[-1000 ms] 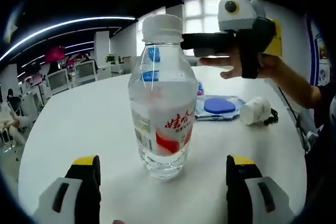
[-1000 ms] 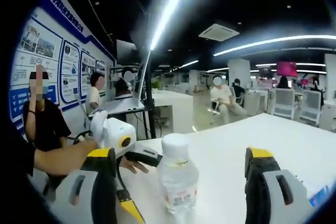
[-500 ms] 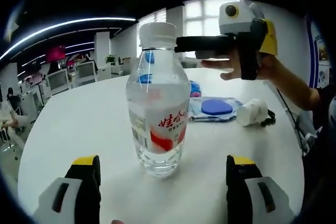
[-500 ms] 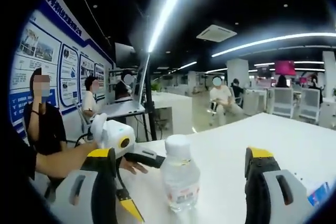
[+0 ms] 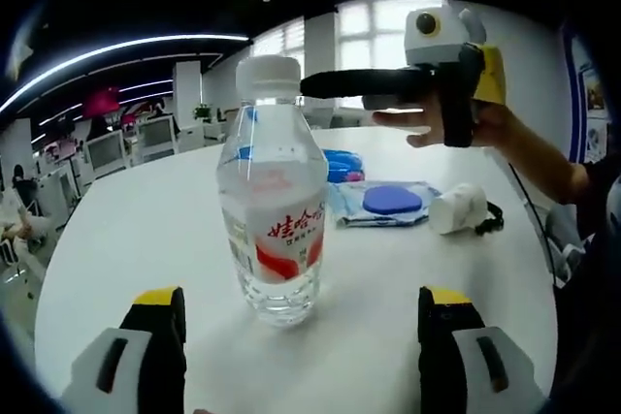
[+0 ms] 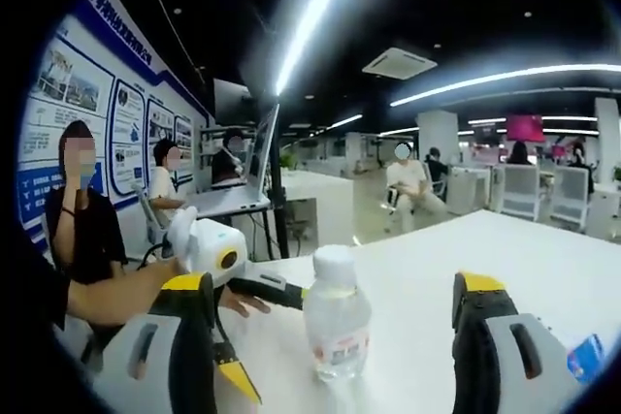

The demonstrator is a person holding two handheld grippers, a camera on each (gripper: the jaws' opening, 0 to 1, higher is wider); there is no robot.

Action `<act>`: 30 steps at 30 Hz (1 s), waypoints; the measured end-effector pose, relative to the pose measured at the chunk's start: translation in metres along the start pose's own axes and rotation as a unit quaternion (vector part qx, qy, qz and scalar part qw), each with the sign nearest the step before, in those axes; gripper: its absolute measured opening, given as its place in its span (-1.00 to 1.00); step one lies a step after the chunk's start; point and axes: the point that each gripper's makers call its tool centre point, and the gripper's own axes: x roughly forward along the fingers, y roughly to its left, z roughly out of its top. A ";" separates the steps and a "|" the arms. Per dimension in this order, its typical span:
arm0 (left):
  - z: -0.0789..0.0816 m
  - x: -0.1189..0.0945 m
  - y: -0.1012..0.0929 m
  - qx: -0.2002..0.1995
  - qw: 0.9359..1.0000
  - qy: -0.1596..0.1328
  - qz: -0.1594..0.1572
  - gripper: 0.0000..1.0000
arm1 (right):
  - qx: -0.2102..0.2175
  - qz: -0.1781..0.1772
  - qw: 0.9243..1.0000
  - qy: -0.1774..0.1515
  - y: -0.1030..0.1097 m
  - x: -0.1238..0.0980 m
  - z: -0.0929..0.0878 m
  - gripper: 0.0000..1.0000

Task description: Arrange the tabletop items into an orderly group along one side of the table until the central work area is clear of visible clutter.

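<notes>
left claw (image 5: 291, 356): jaws apart | right claw (image 6: 335, 356): jaws apart, raised

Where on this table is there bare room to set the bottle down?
Bare table spreads left of the water bottle toward the far edge, and in front of it between the left gripper jaws. Crowded right: blue pouch, white cup.

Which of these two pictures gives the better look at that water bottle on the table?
The left gripper view. There the water bottle stands large and upright on the white table, its red label and white cap plain to see. In the right gripper view it looks smaller, with the label hard to make out.
</notes>
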 end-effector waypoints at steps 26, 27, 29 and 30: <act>0.006 -0.022 -0.043 0.013 1.000 -0.013 -0.007 0.99 | 0.008 -0.012 1.000 -0.007 -0.001 -0.030 -0.002 0.95; 0.006 -0.022 -0.044 0.013 1.000 -0.013 -0.008 0.99 | 0.008 -0.012 1.000 -0.003 -0.001 -0.030 -0.003 0.94; 0.006 -0.024 -0.046 0.014 1.000 -0.014 -0.007 0.99 | 0.005 -0.011 1.000 -0.004 0.001 -0.032 -0.002 0.94; 0.007 -0.025 -0.048 0.014 1.000 -0.015 -0.007 0.99 | 0.006 -0.011 1.000 -0.005 0.002 -0.034 -0.002 0.94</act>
